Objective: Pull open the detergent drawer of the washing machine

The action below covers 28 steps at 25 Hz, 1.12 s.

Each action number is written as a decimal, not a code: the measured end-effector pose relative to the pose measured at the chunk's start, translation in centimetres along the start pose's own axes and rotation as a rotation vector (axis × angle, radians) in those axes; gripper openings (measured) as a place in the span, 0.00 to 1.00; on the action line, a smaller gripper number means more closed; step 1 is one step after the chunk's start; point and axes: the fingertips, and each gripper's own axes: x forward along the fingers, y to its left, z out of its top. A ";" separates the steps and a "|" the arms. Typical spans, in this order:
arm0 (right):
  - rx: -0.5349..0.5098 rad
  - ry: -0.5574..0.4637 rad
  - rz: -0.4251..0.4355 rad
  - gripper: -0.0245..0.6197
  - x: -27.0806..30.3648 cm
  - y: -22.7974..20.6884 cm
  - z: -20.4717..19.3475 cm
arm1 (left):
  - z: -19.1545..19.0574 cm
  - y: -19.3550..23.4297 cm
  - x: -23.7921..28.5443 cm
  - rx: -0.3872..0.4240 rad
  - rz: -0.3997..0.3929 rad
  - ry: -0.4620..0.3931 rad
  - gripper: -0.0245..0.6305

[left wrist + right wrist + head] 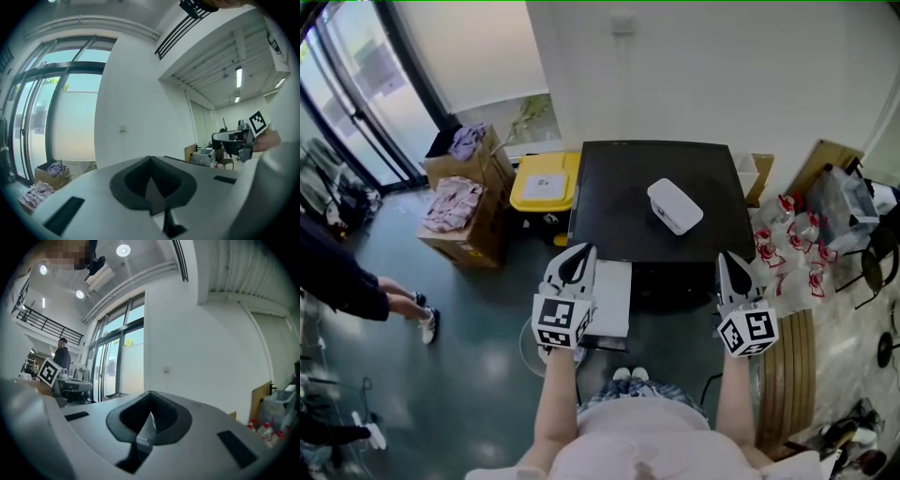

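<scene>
Nearest, the left claw (575, 255) at 7 o'clock and the right claw (733, 269) at 5 o'clock of the washing machine (619, 202) are both closed and empty. The detergent drawer (612, 298) juts open at the left claw's 3 o'clock. Beyond, a white box (675, 206) lies on the machine.

black washing machine (619, 202), white detergent drawer (612, 298), yellow bin (546, 183), brown cardboard box (478, 234)

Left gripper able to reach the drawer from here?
Probably yes: the drawer juts from the washer right beside the left gripper, nothing between. Jaws are shut, so they'd need opening first.
</scene>
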 end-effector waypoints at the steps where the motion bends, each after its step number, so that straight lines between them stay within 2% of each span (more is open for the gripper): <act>1: -0.003 0.001 -0.012 0.06 -0.1 -0.2 0.0 | 0.0 -0.1 0.0 -0.001 -0.003 0.000 0.08; 12: 0.015 0.011 -0.088 0.06 -1.1 -1.7 -0.2 | -0.3 -0.7 0.0 -0.018 -0.028 -0.009 0.08; 28: 0.008 0.048 -0.103 0.06 -0.3 -2.1 -1.4 | -0.5 -0.3 1.2 -0.027 -0.042 0.001 0.08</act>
